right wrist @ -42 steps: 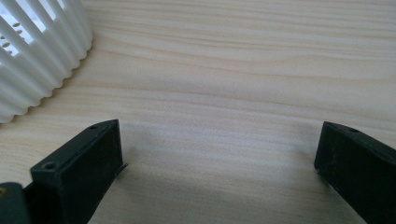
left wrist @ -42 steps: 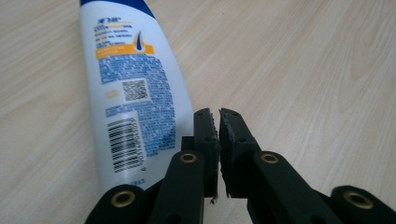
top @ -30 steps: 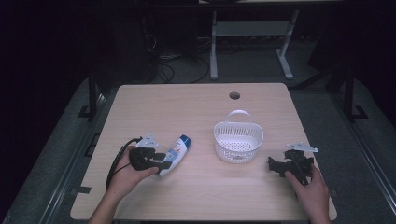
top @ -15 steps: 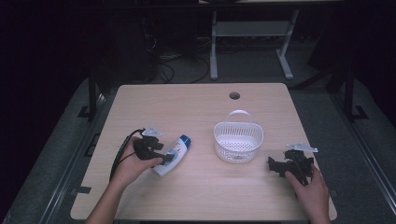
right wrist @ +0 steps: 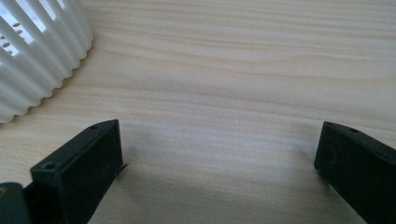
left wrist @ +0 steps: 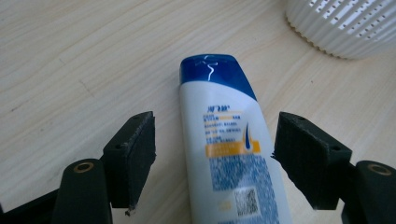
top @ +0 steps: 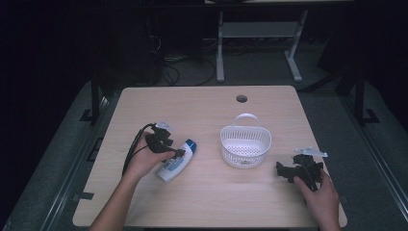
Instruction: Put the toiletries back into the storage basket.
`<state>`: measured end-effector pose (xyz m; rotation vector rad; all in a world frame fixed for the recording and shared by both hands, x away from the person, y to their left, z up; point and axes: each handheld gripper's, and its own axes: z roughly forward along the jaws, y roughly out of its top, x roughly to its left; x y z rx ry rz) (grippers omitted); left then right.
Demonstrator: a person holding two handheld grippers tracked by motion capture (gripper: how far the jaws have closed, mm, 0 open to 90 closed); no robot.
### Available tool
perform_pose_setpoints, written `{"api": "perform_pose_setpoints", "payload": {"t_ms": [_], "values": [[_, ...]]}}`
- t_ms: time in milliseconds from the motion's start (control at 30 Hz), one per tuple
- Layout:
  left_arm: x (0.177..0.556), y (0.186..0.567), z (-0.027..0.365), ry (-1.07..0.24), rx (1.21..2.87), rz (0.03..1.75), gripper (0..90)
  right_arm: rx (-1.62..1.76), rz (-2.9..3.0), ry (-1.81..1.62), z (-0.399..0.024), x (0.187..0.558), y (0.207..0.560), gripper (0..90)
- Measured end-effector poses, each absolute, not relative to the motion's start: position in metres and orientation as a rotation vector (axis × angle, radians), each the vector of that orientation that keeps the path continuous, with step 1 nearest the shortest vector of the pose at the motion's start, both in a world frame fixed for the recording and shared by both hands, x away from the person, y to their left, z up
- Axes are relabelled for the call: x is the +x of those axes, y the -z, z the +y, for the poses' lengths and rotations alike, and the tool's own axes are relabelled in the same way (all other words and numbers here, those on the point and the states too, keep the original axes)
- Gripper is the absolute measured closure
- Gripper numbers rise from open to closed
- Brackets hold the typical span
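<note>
A white shampoo bottle [top: 175, 161] with a blue cap lies flat on the wooden table [top: 207, 110], cap toward the white slatted basket [top: 246, 144]. My left gripper [top: 177, 154] hovers over the bottle's middle, open. In the left gripper view the bottle [left wrist: 229, 140] lies between the two black pads [left wrist: 133, 156], with a gap on each side. My right gripper [top: 284, 171] rests low near the table's right front, open, with bare wood between its jaws [right wrist: 219, 154].
The basket [right wrist: 37, 51] stands at the table's middle right, its ribbed wall at the left of the right gripper view and its edge [left wrist: 345, 23] at the upper right of the left gripper view. A round cable hole [top: 241, 98] lies near the far edge.
My left hand and gripper have shifted forward and right along the bottle, toward its cap. The right hand and gripper have stayed in place.
</note>
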<state>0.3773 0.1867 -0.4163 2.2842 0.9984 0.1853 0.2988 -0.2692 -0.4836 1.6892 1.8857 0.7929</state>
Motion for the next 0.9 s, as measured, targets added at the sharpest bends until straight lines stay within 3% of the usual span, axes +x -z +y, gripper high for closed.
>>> {"api": "perform_pose_setpoints", "payload": {"t_ms": [900], "values": [[0.402,0.432,0.143,-0.185,2.447,1.026,27.2,1.689,1.886,-0.793,-0.269,0.299,0.484,0.4]]}}
